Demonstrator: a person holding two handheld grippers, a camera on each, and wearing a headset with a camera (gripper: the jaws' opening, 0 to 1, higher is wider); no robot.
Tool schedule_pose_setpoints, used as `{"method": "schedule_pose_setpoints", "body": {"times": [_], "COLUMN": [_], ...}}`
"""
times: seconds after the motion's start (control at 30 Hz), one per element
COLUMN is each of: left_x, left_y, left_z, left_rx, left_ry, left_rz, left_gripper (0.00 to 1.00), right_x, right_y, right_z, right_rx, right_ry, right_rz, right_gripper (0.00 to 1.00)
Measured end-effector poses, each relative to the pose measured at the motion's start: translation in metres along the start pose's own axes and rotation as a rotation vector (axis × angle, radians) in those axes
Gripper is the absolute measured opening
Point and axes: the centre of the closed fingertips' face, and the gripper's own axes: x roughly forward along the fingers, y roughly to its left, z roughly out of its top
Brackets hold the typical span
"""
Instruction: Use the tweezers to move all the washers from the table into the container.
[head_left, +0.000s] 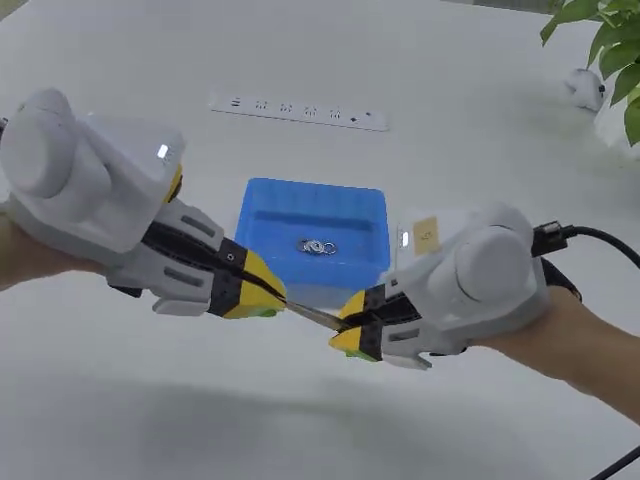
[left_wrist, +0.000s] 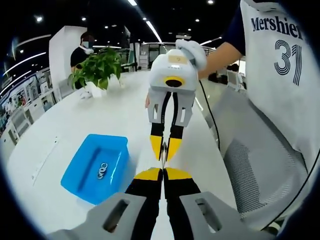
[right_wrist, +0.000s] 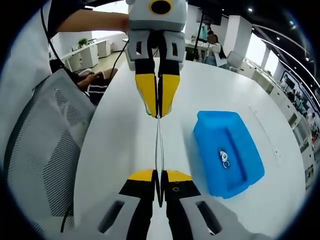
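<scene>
We've got the big white table (head_left: 120, 400) with the blue container (head_left: 262, 215) sitting in the middle of it. Just in front of the container, our left gripper (head_left: 272, 298) and right gripper (head_left: 347, 330) point tip to tip. Both have their jaws pinched tight on opposite ends of the tweezers (head_left: 315, 316), which bridge the little gap between them. The washers (head_left: 317, 246) we can see are a small cluster lying inside the container.

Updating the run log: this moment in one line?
left gripper: shut on thin metal tweezers | right gripper: shut on tweezers | small metal washers: inside blue plastic container
</scene>
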Motion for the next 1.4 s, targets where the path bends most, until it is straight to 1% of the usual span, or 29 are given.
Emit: {"method": "schedule_pose_setpoints", "body": {"times": [0.07,0.17,0.23,0.33,0.37,0.4,0.43,0.47,0.53,0.57,0.63,0.77,0.83,0.87,0.9,0.93,0.97,1.0,1.17,1.27,1.3,1.37,1.4], "left_x": [0.004,0.011,0.016,0.023,0.025,0.027,0.029,0.031,0.035,0.036,0.037,0.040,0.043,0.044,0.045,0.046,0.047,0.047,0.046,0.046,0.046,0.045,0.045], "left_y": [0.001,0.002,0.005,0.010,0.010,0.010,0.012,0.012,0.015,0.016,0.019,0.024,0.027,0.027,0.028,0.030,0.030,0.030,0.033,0.031,0.031,0.029,0.030], "left_z": [-0.008,-0.016,-0.024,-0.034,-0.041,-0.045,-0.048,-0.051,-0.058,-0.061,-0.066,-0.075,-0.079,-0.082,-0.084,-0.086,-0.087,-0.088,-0.087,-0.087,-0.088,-0.088,-0.088], "left_rx": [0.004,0.002,0.009,0.007,-0.021,-0.018,0.010,-0.008,-0.002,-0.015,-0.004,-0.026,-0.025,-0.034,-0.019,-0.024,-0.026,-0.011,-0.028,-0.032,-0.025,-0.036,-0.039], "left_ry": [0.030,0.056,0.089,0.121,0.158,0.182,0.202,0.211,0.230,0.241,0.251,0.272,0.281,0.295,0.302,0.311,0.316,0.319,0.320,0.326,0.331,0.335,0.337], "left_rz": [-0.004,-0.014,-0.008,-0.005,-0.013,-0.014,-0.006,-0.010,-0.007,-0.010,-0.003,-0.004,0.002,0.003,0.007,0.010,0.008,0.004,0.013,0.017,0.020,0.023,0.028], "left_gripper": [0.05,0.05,0.05,0.05,0.05,0.05,0.05,0.05,0.05,0.05,0.05,0.05,0.06,0.06,0.06,0.06,0.06,0.06,0.06,0.09,0.10,0.12,0.12], "right_x": [0.003,0.007,0.011,0.016,0.019,0.021,0.024,0.027,0.032,0.033,0.036,0.040,0.042,0.042,0.041,0.040,0.041,0.041,0.042,0.042,0.042,0.042,0.041], "right_y": [0.000,-0.001,-0.004,-0.007,-0.008,-0.008,-0.009,-0.010,-0.011,-0.012,-0.013,-0.017,-0.020,-0.020,-0.021,-0.021,-0.021,-0.021,-0.021,-0.020,-0.020,-0.023,-0.024], "right_z": [-0.004,-0.011,-0.014,-0.020,-0.022,-0.023,-0.026,-0.027,-0.031,-0.032,-0.033,-0.033,-0.035,-0.034,-0.032,-0.032,-0.031,-0.031,-0.030,-0.030,-0.030,-0.030,-0.030], "right_rx": [0.001,-0.021,-0.018,-0.014,-0.018,-0.020,-0.026,-0.030,-0.035,-0.032,-0.029,-0.041,-0.055,-0.056,-0.051,-0.053,-0.066,-0.084,-0.135,-0.178,-0.185,-0.195,-0.188], "right_ry": [0.016,0.055,0.069,0.087,0.095,0.101,0.112,0.120,0.133,0.135,0.138,0.145,0.156,0.155,0.149,0.150,0.152,0.161,0.183,0.196,0.202,0.207,0.211], "right_rz": [0.006,0.011,0.013,0.014,0.016,0.022,0.019,0.021,0.024,0.027,0.029,0.031,0.025,0.025,0.026,0.024,0.022,0.019,-0.004,-0.015,-0.016,-0.027,-0.032], "right_gripper": [0.08,0.08,0.08,0.08,0.08,0.08,0.08,0.08,0.08,0.08,0.08,0.08,0.08,0.08,0.08,0.09,0.09,0.10,0.11,0.12,0.12,0.14,0.16]}}
